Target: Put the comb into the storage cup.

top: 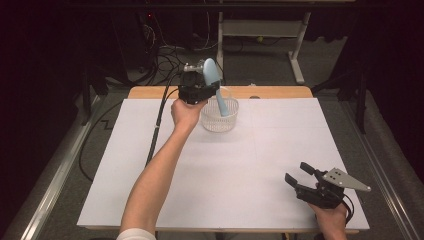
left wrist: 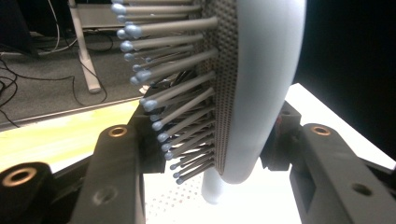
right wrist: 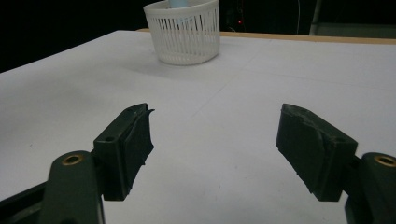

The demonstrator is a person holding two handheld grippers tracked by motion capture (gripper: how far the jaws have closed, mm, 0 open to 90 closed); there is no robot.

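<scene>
Pale-blue hairbrush (top: 216, 87), no readable label, in clamped left gripper (top: 196, 89) over basket (top: 219, 121); right gripper (top: 301, 178) agape.

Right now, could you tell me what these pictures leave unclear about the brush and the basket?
- Brush handle tip: high view, hidden inside the basket; whether it touches the bottom is unclear.
- Brush head top: left gripper view, cut off by the upper edge.
- Basket contents: right gripper view, hidden by its wall.
- Left claw pads: hidden by the brush.
</scene>
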